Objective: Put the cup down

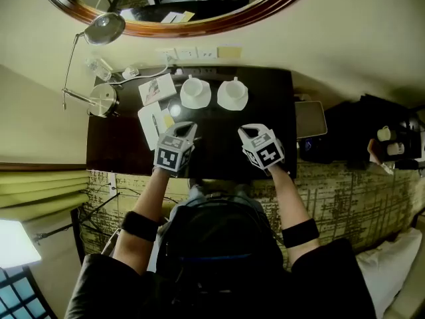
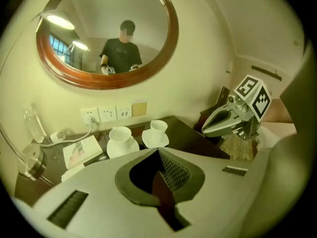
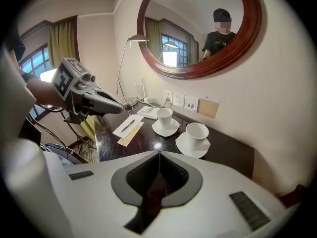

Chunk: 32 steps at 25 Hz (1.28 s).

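Two white cups stand upright on white saucers at the back of the dark table (image 1: 222, 153): the left cup (image 1: 195, 92) (image 2: 120, 135) (image 3: 165, 117) and the right cup (image 1: 232, 93) (image 2: 158, 128) (image 3: 197, 133). My left gripper (image 1: 187, 127) (image 2: 159, 153) hovers in front of the left cup, apart from it, jaws shut with nothing between them. Short of the right cup, my right gripper (image 1: 244, 131) (image 3: 159, 155) is also shut and empty. Each gripper shows in the other's view, the right gripper (image 2: 223, 118) and the left gripper (image 3: 106, 103).
A desk lamp (image 1: 101, 29) with a round base (image 1: 103, 100) stands at the table's left end. A booklet (image 1: 157, 88) and papers with a pen (image 1: 153, 119) lie left of the cups. Wall sockets (image 1: 186, 53) and an oval mirror (image 1: 199, 18) are behind. A grey tray (image 1: 311, 119) sits at the right.
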Each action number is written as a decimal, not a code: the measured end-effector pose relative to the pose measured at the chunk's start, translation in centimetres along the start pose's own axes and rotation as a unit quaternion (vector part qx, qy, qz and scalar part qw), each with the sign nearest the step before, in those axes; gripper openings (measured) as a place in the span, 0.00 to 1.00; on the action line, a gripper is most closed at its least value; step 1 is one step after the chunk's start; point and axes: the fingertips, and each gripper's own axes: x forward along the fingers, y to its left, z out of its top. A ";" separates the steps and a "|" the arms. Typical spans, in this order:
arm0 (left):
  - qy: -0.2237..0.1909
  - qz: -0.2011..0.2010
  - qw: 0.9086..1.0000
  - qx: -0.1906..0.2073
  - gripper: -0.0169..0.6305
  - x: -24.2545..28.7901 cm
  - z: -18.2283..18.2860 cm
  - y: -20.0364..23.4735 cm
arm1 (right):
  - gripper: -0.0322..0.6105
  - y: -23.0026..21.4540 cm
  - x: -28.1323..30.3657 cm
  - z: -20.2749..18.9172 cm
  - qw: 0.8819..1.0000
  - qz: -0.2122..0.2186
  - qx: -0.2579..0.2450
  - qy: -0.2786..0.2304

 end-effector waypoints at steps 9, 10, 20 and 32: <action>-0.026 0.006 0.999 -0.019 0.03 -1.7 -2.8 2.0 | 0.06 1.3 0.1 -1.8 0.998 -0.014 0.059 -0.016; -0.030 0.007 0.999 -0.020 0.03 -1.8 -2.9 2.0 | 0.06 1.3 0.1 -2.0 0.997 -0.014 0.072 -0.021; -0.026 0.005 1.000 -0.018 0.03 -2.4 -3.3 0.5 | 0.06 1.4 0.0 -3.7 0.993 -0.010 0.113 -0.027; -0.047 0.024 0.997 -0.055 0.03 -3.0 -3.0 0.8 | 0.06 0.9 0.6 -4.8 0.993 -0.003 0.120 -0.020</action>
